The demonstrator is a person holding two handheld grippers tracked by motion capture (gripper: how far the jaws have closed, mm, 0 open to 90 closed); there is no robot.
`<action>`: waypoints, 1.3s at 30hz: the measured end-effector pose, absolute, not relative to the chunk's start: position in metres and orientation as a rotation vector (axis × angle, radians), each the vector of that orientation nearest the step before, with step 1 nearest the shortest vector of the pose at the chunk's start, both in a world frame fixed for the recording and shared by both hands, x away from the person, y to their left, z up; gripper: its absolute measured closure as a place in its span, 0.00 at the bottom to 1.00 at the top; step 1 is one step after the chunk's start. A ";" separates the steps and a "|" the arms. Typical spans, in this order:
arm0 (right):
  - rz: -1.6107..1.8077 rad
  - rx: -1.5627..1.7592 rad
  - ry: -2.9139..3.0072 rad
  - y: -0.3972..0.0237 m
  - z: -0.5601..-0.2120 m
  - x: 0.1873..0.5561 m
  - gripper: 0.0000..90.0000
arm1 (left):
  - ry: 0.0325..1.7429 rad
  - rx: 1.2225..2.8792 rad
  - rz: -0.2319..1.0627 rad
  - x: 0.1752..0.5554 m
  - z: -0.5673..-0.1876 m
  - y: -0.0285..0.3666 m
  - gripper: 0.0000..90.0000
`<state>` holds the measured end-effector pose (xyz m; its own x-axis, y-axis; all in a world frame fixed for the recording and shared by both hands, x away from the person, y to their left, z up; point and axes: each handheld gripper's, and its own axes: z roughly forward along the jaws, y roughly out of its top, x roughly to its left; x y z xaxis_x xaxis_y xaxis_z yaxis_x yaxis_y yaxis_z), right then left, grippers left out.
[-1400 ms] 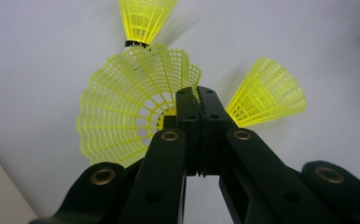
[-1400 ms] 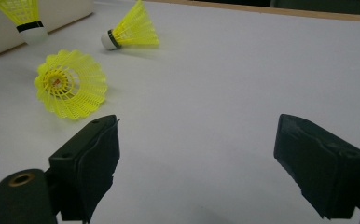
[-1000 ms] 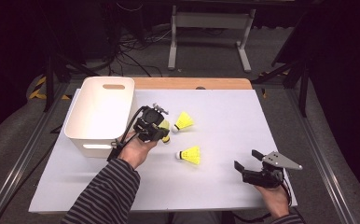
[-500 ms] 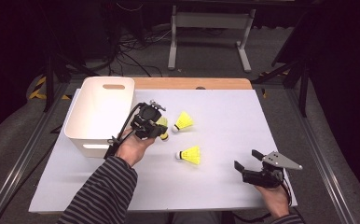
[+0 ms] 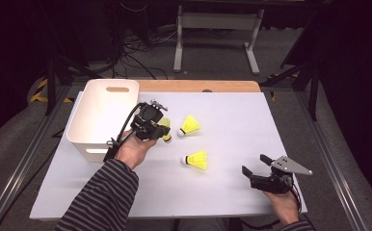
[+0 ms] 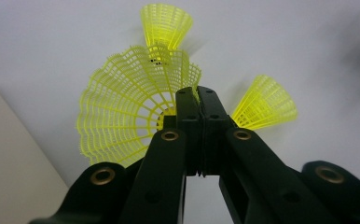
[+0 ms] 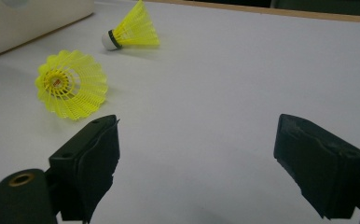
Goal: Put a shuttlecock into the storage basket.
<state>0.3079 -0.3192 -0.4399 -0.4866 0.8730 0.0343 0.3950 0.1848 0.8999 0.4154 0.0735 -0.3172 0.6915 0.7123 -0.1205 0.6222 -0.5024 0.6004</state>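
Altogether three yellow shuttlecocks, one white bin (image 5: pixel 97 120) and two grippers are on or over the white surface (image 5: pixel 232 187). First shuttlecock (image 6: pixel 131 107): pinched at the rim of its skirt by the left gripper (image 5: pixel 156 126), whose fingers are pressed fully together on the mesh; it is held just beside the bin's right wall. In the left gripper view its open skirt faces the camera, so its long axis runs away from the gripper; in the high view its dark-banded cork end points down and right, toward the surface. Second shuttlecock (image 5: pixel 190 126): lying on its side near the first, cork pointing left, skirt to the right. Third shuttlecock (image 5: pixel 196 160): lying on its side nearer the person, cork left, skirt right, long axis roughly parallel to the second. Right gripper (image 5: pixel 257 166): low over the near right corner, fingers spread wide with nothing between them, well apart from all three shuttlecocks.
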 end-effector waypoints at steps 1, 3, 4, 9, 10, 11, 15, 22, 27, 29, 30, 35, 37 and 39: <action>1.263 1.188 1.969 -0.319 -0.440 0.308 0.16 | 1.017 2.277 0.185 0.416 -0.317 0.074 0.99; 1.264 1.187 1.970 -0.319 -0.440 0.308 0.16 | 1.021 2.275 0.186 0.416 -0.316 0.075 0.99; 1.265 1.187 1.970 -0.319 -0.440 0.308 0.16 | 1.021 2.277 0.192 0.416 -0.316 0.076 0.99; 1.264 1.187 1.970 -0.319 -0.440 0.308 0.16 | 1.023 2.273 0.199 0.417 -0.313 0.078 0.99; 1.265 1.186 1.971 -0.319 -0.440 0.308 0.16 | 1.027 2.270 0.194 0.417 -0.313 0.078 0.99; 1.264 1.186 1.969 -0.319 -0.440 0.308 0.16 | 1.026 2.270 0.194 0.417 -0.312 0.078 0.99; 1.263 1.187 1.970 -0.319 -0.440 0.308 0.16 | 1.027 2.270 0.199 0.417 -0.311 0.080 0.99; 1.263 1.184 1.970 -0.319 -0.440 0.308 0.16 | 1.035 2.265 0.193 0.419 -0.308 0.085 0.99; 1.263 1.185 1.973 -0.319 -0.440 0.308 0.16 | 1.048 2.260 0.192 0.420 -0.306 0.087 0.99; 1.262 1.185 1.973 -0.319 -0.440 0.308 0.16 | 1.048 2.254 0.194 0.420 -0.305 0.088 0.99; 1.262 1.186 1.972 -0.319 -0.440 0.308 0.16 | 1.048 2.256 0.194 0.420 -0.304 0.089 0.99; 1.263 1.184 1.973 -0.319 -0.440 0.308 0.16 | 1.060 2.240 0.200 0.422 -0.302 0.093 0.99; 1.264 1.183 1.972 -0.319 -0.440 0.308 0.16 | 1.064 2.238 0.202 0.423 -0.301 0.095 0.99; 1.263 1.182 1.972 -0.319 -0.440 0.308 0.16 | 1.064 2.236 0.206 0.423 -0.300 0.096 0.99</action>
